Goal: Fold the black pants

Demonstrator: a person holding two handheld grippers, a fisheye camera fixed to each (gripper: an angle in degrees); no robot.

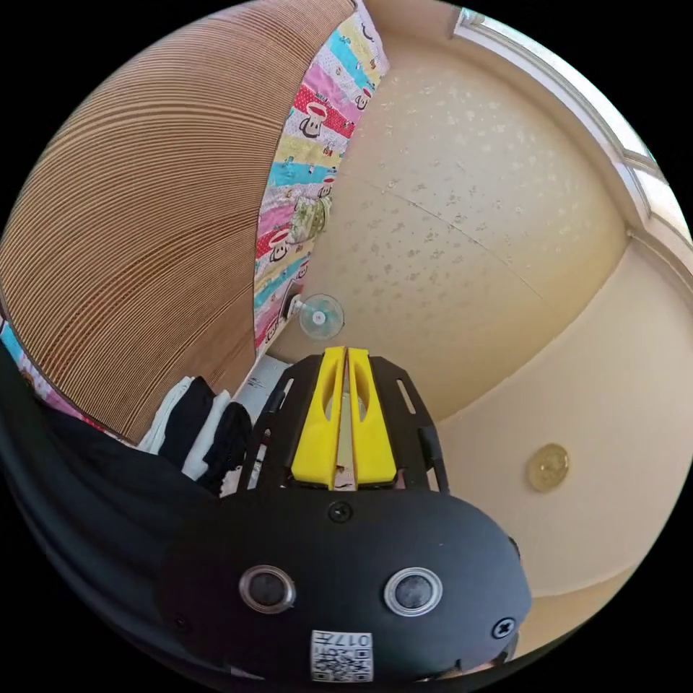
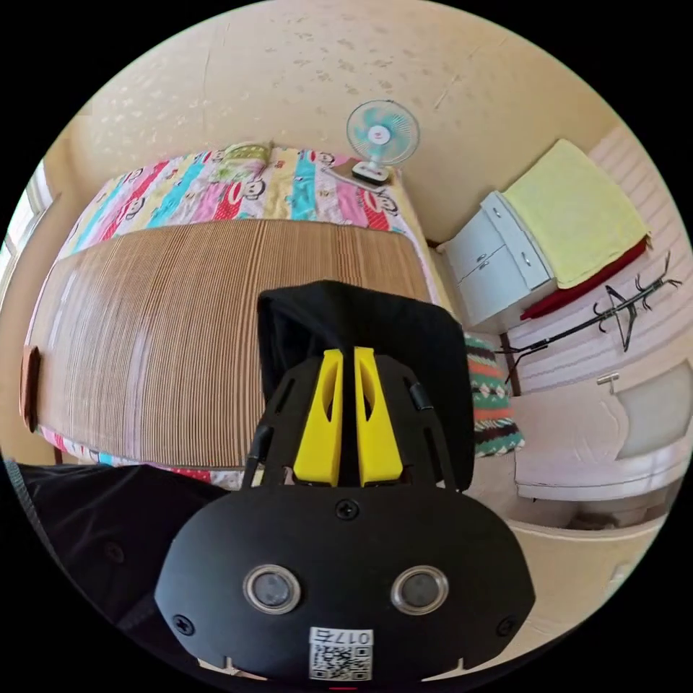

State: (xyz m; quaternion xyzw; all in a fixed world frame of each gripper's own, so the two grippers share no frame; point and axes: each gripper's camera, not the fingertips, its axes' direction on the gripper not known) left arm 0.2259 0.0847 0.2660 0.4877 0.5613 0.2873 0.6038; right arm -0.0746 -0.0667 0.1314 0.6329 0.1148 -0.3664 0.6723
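Two claws are up in the air, and the right claw has its yellow jaws drawn together with a dark strip between them, clamped, as best I can judge, on the black pants, which drape up and behind the jaws as a dark hood of cloth held above the near edge of the bed. Over in the left gripper view, the left claw points up toward the cream wall, jaws pressed together with only a sliver of gap; whether any fabric sits in that sliver I cannot tell, though black cloth hangs along the lower left of that view. My read: this is the lift-and-spread step, the garment raised off the surface before any fold is made. Below the pants waits the brown ribbed mat on the bed, with a bright striped cartoon sheet beyond it and a small fan at the far end. Next move, I'd say, calls for lowering both claws evenly and laying the pants flat on that mat, keeping the cloth taut to avoid bunching.
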